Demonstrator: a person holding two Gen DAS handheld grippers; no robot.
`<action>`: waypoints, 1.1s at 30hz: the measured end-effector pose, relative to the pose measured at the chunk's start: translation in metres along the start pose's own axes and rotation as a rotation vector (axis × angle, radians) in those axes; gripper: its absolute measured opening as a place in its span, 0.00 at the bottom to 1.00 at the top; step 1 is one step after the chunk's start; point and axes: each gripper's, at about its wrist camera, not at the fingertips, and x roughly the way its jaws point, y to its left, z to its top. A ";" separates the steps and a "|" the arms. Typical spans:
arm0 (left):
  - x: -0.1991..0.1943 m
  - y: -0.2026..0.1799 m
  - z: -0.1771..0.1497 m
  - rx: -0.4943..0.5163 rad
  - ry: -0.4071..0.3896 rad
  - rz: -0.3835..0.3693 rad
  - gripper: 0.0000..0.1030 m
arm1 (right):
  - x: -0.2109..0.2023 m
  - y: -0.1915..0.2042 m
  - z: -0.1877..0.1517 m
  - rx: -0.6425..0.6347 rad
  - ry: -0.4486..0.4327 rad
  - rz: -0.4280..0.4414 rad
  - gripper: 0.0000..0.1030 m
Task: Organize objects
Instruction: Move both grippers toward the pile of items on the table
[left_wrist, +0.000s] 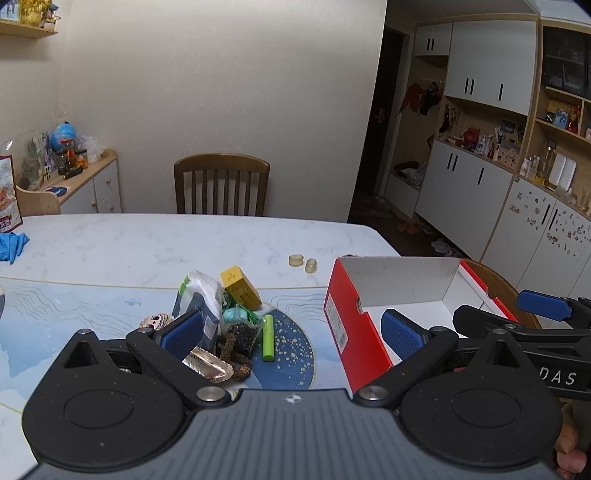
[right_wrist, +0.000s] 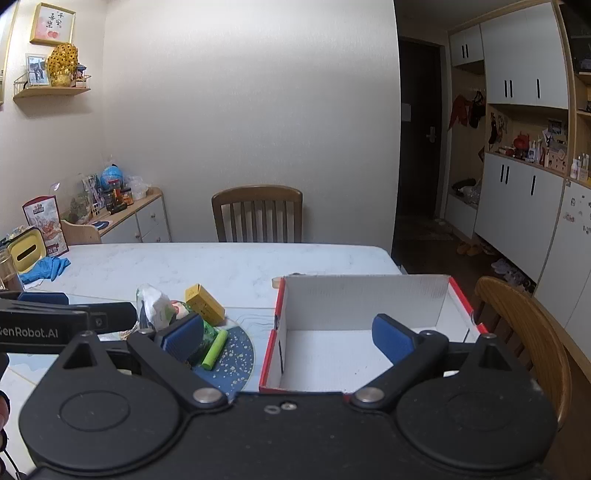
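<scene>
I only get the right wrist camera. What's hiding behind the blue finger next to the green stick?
Observer: A shiny foil tray lies there, left of the green stick.
Operator: Anything farther back?
Observer: Two small tan discs sit on the table, past the red box.
Operator: Is the left gripper holding anything?
Observer: No, it is open, with nothing between its fingers.

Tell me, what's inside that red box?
Nothing that shows. The box has a bare white floor and white walls in both views. The right gripper and its body cover the near strip of the floor, so something small there could be hidden.
</scene>
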 end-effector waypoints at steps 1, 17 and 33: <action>-0.001 -0.001 0.000 -0.002 -0.002 -0.001 1.00 | -0.001 0.000 0.000 -0.002 -0.006 0.001 0.95; -0.012 0.000 -0.002 -0.037 -0.017 0.036 1.00 | -0.009 -0.002 -0.001 -0.034 -0.049 0.063 0.92; -0.012 0.037 -0.001 -0.064 -0.001 0.036 1.00 | 0.000 0.029 0.006 -0.077 -0.019 0.130 0.95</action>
